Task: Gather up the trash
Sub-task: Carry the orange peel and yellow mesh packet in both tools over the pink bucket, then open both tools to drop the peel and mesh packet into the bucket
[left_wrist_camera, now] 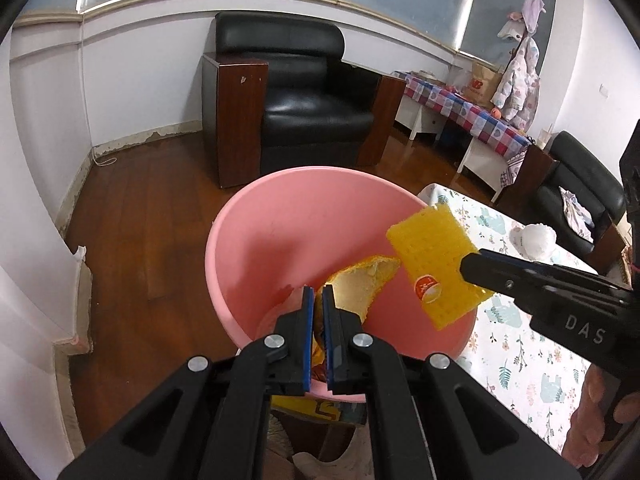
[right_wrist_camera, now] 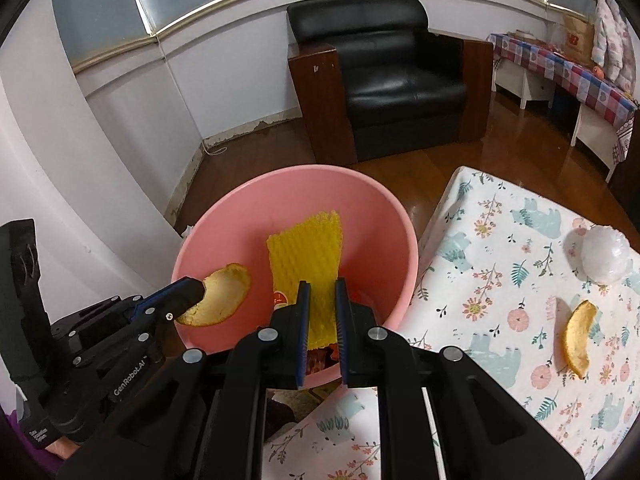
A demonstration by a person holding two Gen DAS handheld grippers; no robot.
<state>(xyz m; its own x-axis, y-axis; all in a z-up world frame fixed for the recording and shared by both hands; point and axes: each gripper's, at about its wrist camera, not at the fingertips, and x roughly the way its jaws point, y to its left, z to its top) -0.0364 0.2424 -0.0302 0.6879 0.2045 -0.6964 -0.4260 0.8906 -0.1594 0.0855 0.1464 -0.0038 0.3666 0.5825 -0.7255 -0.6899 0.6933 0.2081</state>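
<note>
Peel pieces [right_wrist_camera: 579,338], two, foam net [right_wrist_camera: 310,264], one, pink bin [right_wrist_camera: 400,240], one

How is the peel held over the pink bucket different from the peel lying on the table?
The held peel hangs above the pink bucket, pinched in the left tongs; the table peel lies loose on the floral tablecloth, touched by nothing. The held peel shows its broad pale inside; the table peel looks like a narrower crescent. Both are orange-yellow citrus rind.
</note>
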